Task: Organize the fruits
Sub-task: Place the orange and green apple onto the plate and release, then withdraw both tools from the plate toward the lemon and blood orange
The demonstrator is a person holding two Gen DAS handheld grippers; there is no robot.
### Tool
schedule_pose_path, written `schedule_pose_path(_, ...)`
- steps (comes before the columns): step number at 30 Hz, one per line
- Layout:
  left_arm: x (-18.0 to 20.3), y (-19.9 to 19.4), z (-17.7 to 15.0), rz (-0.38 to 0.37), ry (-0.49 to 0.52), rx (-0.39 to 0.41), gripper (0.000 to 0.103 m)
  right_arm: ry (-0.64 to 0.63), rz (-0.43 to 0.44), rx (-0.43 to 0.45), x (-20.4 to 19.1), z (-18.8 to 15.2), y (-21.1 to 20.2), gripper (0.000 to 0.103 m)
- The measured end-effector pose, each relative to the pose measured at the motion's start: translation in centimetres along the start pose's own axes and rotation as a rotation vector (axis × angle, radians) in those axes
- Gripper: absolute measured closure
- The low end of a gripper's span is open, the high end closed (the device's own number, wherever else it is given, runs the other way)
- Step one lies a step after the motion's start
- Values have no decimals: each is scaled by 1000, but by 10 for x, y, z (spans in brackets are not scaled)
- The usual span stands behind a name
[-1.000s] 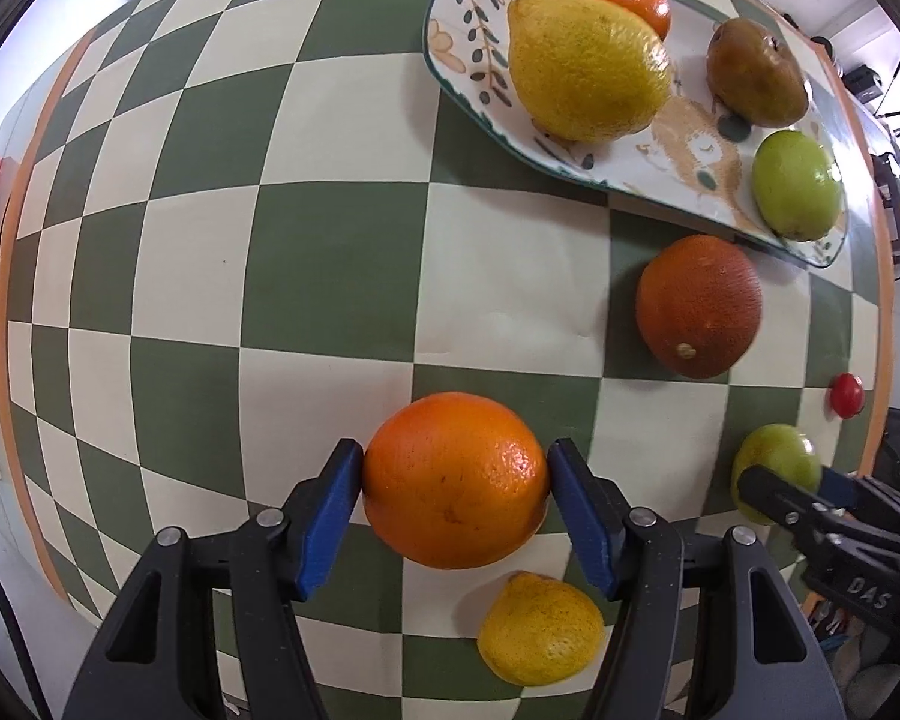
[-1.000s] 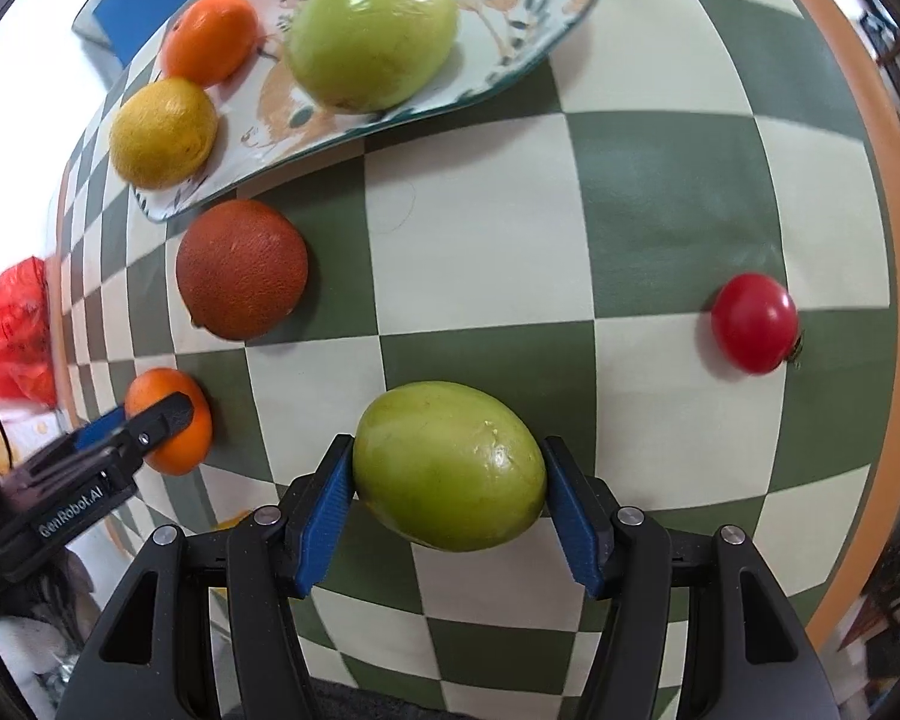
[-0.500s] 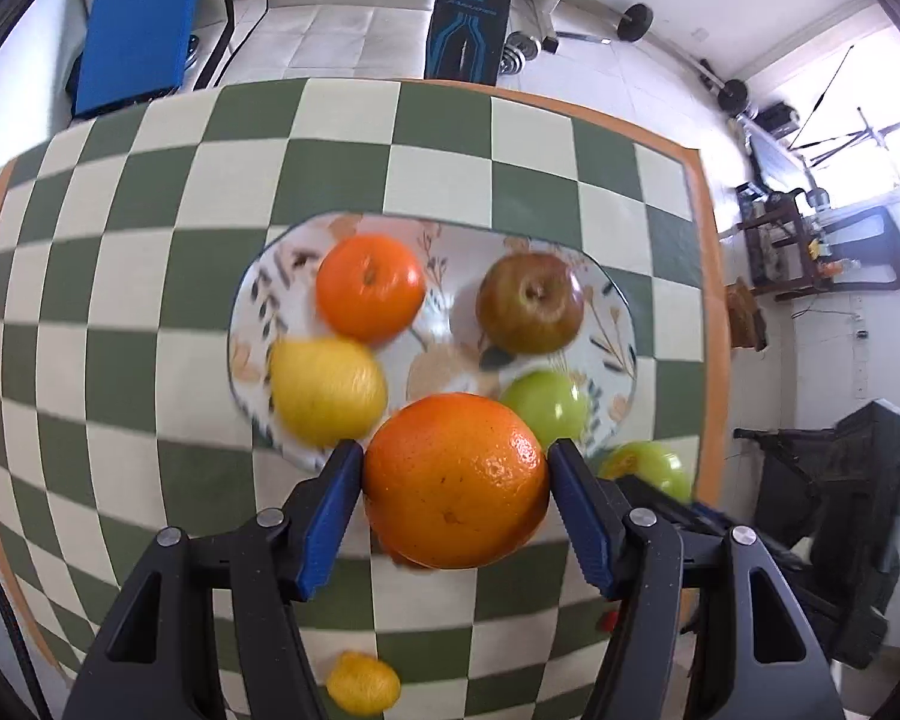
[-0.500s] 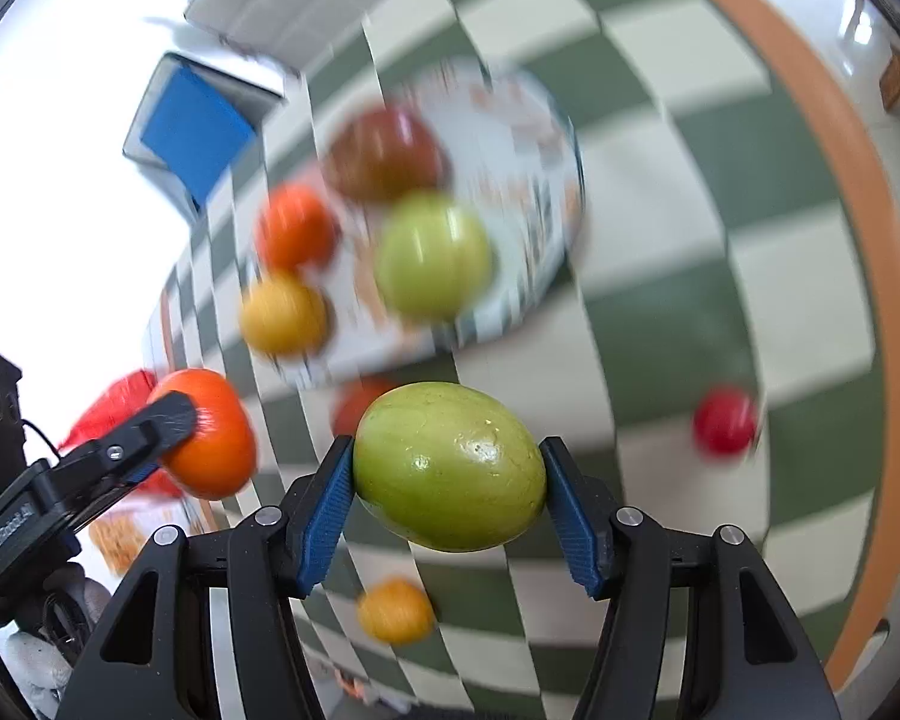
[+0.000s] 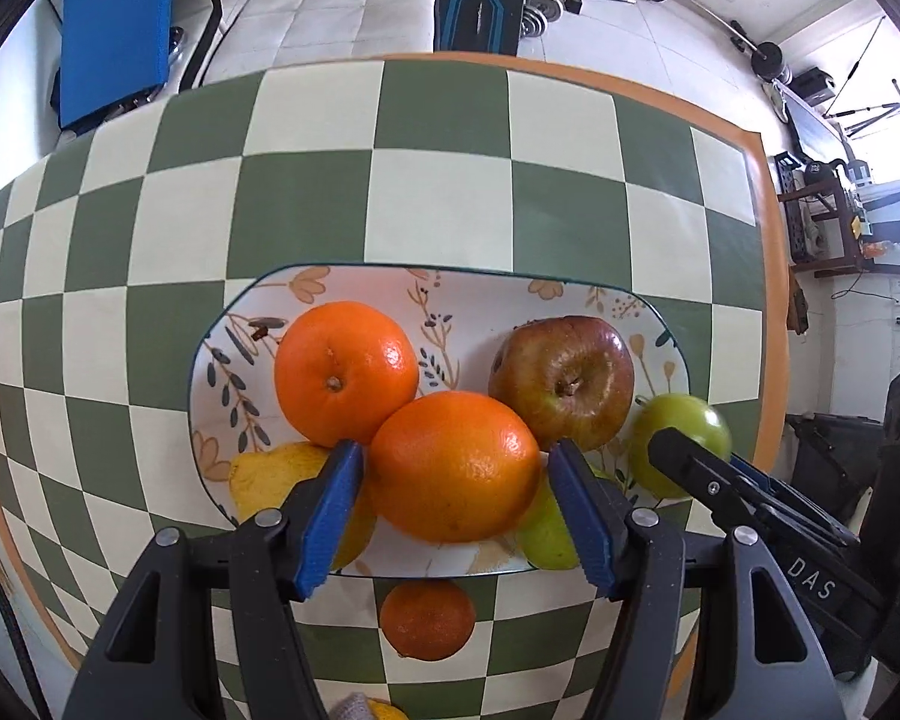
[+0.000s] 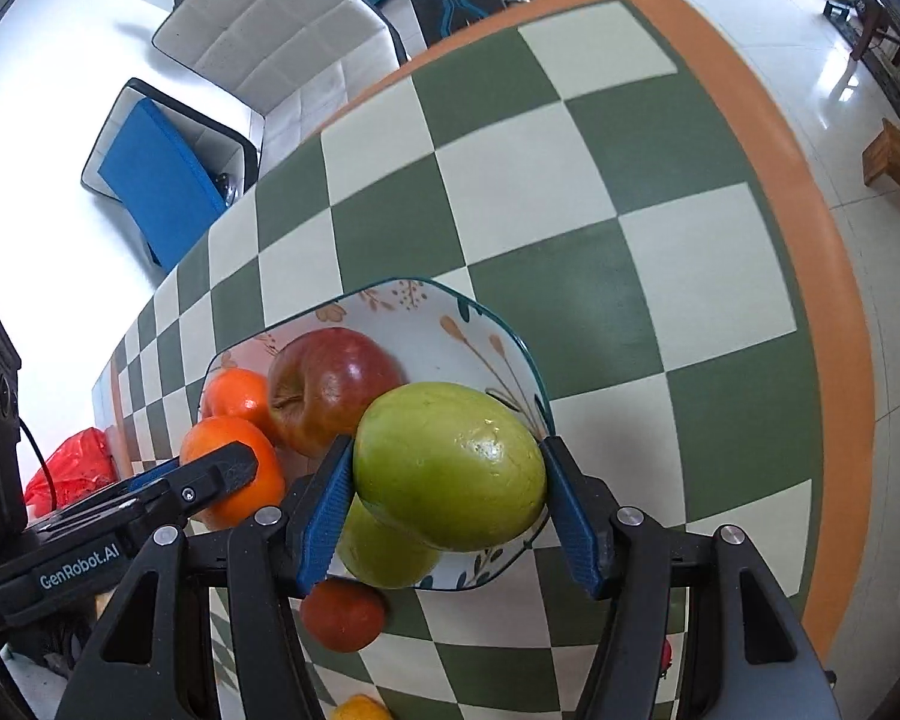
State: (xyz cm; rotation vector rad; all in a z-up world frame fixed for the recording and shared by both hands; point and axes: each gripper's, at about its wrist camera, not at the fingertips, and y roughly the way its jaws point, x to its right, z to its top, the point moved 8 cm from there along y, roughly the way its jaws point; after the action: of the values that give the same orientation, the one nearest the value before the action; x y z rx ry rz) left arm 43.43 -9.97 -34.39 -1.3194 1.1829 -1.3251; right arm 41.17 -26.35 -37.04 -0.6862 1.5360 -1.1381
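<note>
Four fruits lie on the plate. The left gripper's jaws have just been opening around an orange; the right gripper's jaws clamp a green fruit. Perhaps three more wait on the counter beneath the jaws.

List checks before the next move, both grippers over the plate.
1. Right gripper on green fruit: ok, pads press both sides.
2. Left gripper on orange: not ok, small gaps at both pads; it seems set down.
3. Both over the plate: ok.
4. Free spot under green fruit: cannot tell; another green fruit lies just below.
5. Grippers apart: ok, but close.
</note>
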Motion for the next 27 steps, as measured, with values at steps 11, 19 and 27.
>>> schedule_pose_path(11,-24,-19,-1,108,12,84,10,-5,-100,3,11,-6,0,10)
schedule_pose_path(19,-55,-25,-25,217,7,145,10,-123,-252,59,3,-28,-19,8)
schedule_pose_path(27,-65,-39,-59,203,-19,186,10,-214,-333,108,-15,-62,-35,8)
